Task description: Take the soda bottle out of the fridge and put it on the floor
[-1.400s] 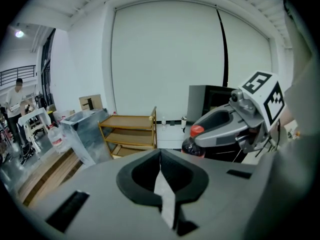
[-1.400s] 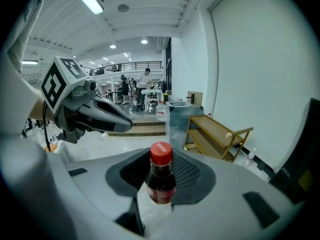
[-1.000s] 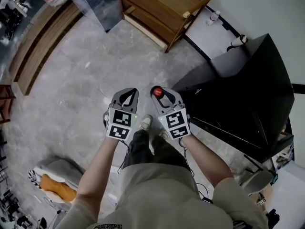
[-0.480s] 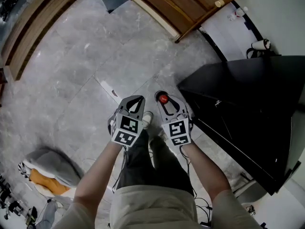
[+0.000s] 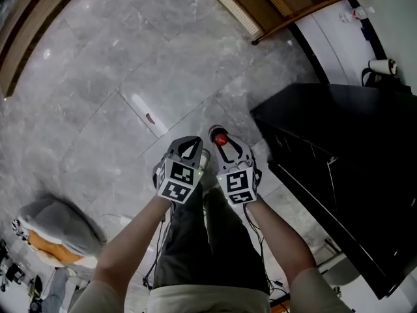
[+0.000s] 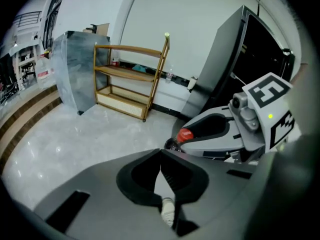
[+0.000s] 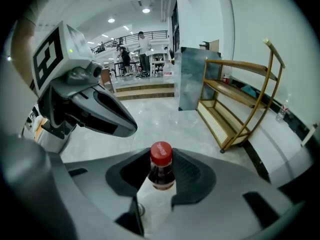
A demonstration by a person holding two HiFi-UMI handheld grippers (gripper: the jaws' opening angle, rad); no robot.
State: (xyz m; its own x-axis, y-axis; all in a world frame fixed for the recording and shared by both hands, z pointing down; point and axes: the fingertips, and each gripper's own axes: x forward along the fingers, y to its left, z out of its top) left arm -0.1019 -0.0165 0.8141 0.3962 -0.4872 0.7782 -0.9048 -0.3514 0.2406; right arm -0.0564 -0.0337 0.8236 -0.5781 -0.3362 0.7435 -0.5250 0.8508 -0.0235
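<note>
R gripper [image 5: 223,135]: jaws part-open and clamped on the soda bottle [image 7: 161,173] at the neck. Red cap [image 7: 161,153] pokes out just past the tips. Neck grip prob. chosen so the body hangs under the jaws and can meet the floor [image 5: 130,57] base-first. Body is hidden below the gripper, can't confirm. Bottle is out of the fridge [image 5: 339,149], which sits off to R gripper's right. L gripper [image 5: 189,142]: jaws closed tip to tip, nothing betw. them. It's just beside R, on its left, as a spare, maybe for steadying. Set-down not yet done.
</note>
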